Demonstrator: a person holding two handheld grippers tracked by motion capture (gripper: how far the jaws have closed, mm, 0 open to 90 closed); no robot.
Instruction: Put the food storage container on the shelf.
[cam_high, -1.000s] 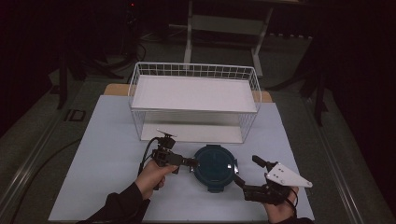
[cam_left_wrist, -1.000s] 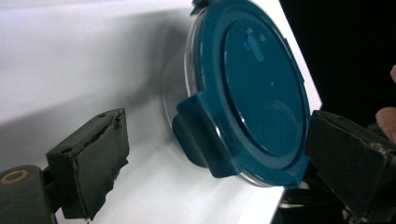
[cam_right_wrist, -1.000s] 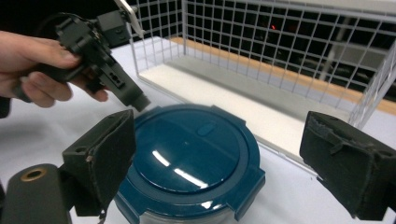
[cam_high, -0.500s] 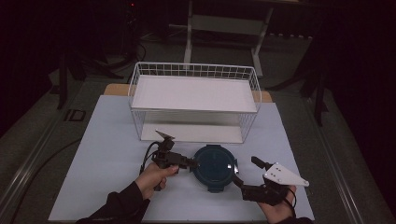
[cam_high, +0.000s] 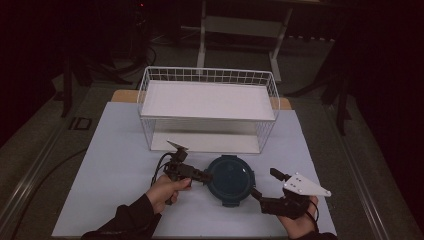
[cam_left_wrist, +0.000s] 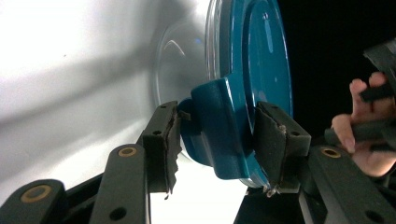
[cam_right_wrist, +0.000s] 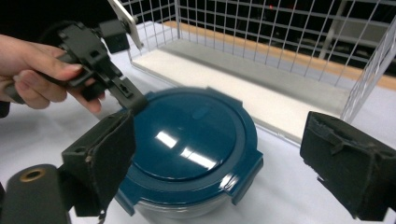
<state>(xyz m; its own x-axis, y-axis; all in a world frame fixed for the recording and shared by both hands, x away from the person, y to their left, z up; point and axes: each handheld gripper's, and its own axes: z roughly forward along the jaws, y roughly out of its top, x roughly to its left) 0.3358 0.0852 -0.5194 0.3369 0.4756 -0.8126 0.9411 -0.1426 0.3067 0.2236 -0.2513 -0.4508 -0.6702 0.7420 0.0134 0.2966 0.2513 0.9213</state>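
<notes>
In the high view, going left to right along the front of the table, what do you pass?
Left hand → left gripper → blue lidded container → right gripper → right hand.

Glossy teal plastic lid (cam_right_wrist: 189, 140) over a clear, smooth bowl (cam_left_wrist: 180, 70); white wire basket (cam_high: 207, 107) at 12 o'clock from it, matt white liner inside; matt pale table (cam_high: 115, 150); rough, frayed black pads (cam_right_wrist: 105, 158)

Dim, dark surroundings; the table (cam_high: 115, 150) is overexposed (left gripper view), with glare on the lid (cam_right_wrist: 187, 140).
</notes>
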